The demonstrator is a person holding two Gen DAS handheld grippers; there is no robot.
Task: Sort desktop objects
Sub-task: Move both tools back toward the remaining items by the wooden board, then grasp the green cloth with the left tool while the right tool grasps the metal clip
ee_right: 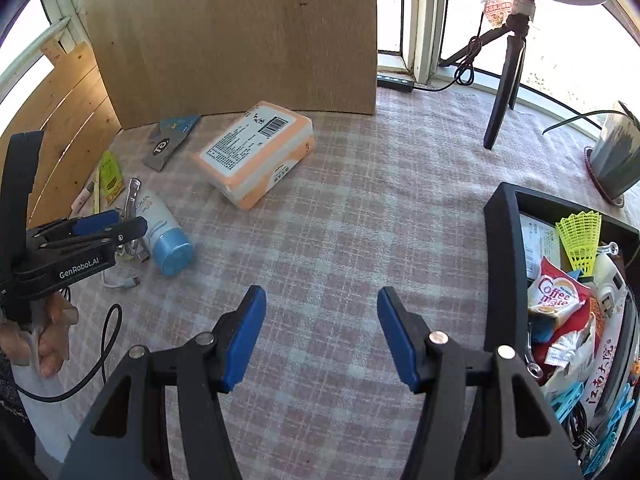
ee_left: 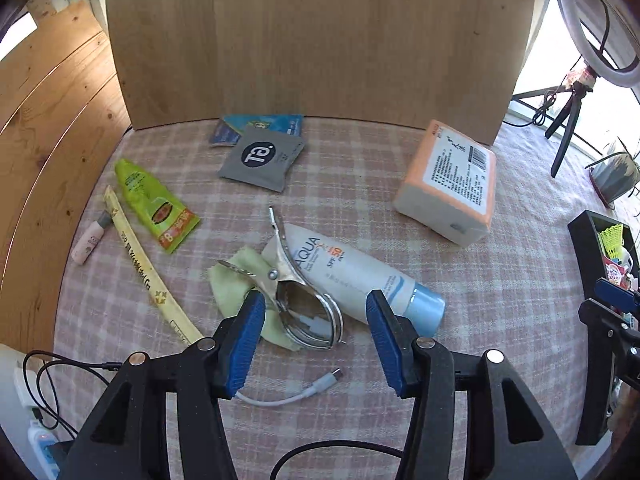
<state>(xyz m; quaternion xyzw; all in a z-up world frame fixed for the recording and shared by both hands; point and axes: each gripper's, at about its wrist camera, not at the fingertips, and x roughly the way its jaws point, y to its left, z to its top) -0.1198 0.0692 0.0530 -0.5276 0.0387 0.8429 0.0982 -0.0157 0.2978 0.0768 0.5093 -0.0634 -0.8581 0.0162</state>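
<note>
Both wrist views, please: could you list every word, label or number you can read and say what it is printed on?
"AQUA" and "SPF 50": sunscreen tube.
"Coffee mate": sachet in the black storage box.
"GenRobot.AI": left claw.
"8": green sachet.
Round logo, perhaps "Tai": grey sachet.
Tissue pack label, yellow chopstick sleeve, blue sachet: too small to read.

Bare tabletop [ee_right: 360, 208] lay open ahead of the right gripper [ee_right: 322, 334]. A black bin [ee_right: 500, 240] bounded its right side, a tissue pack [ee_right: 256, 152] and sunscreen tube [ee_right: 166, 236] its left.
</note>
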